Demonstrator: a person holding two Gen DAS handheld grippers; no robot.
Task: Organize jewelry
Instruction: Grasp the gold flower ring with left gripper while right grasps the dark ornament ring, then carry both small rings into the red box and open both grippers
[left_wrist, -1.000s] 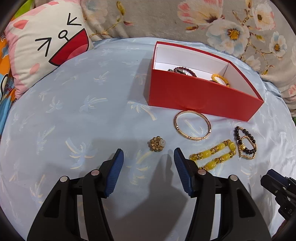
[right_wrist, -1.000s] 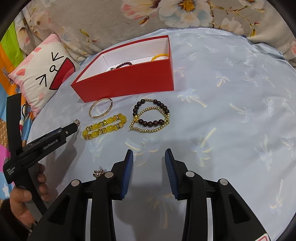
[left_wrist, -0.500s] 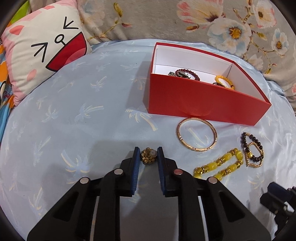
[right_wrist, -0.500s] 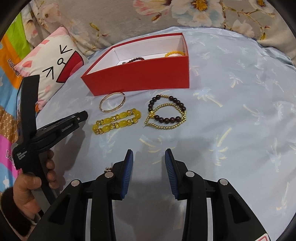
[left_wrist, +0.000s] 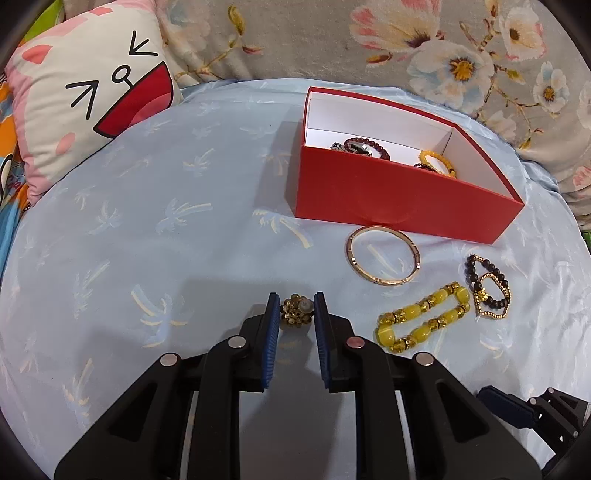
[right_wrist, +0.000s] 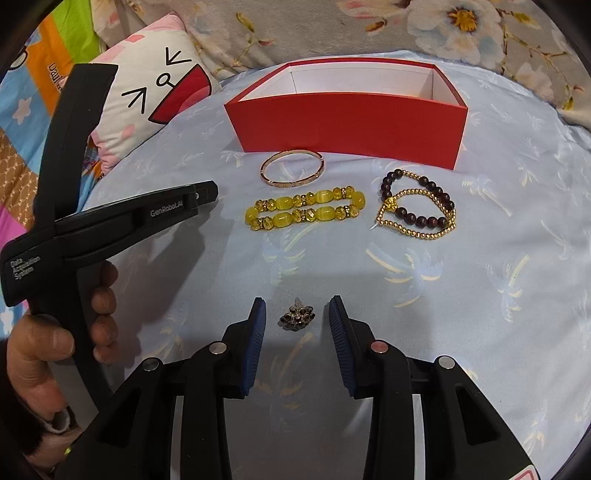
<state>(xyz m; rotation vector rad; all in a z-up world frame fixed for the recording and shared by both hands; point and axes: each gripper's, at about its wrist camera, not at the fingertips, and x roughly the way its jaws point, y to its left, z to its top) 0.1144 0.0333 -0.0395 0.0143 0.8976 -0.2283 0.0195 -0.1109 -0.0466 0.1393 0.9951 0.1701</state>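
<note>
A small gold cluster earring (left_wrist: 296, 313) is pinched between the left gripper (left_wrist: 295, 314) pads, evidently for transfer to the red box (left_wrist: 388, 195), while its dark match (right_wrist: 297, 317) on the blue cloth (right_wrist: 461, 295) is straddled, untouched, by the spread jaws of the right gripper (right_wrist: 297, 314).

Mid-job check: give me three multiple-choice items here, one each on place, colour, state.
1. The gold bangle lies: A on the cloth before the red box; B inside the box; C hanging on the box rim.
2. The big-bead bracelet beside it is: A green; B yellow; C white.
3. The left gripper is: A open, empty; B shut on the bangle; C shut on the gold cluster.
Key: A, it rests outside the front wall; B, yellow beads; C, its jaws have just been closing and the pads press the cluster.
</note>
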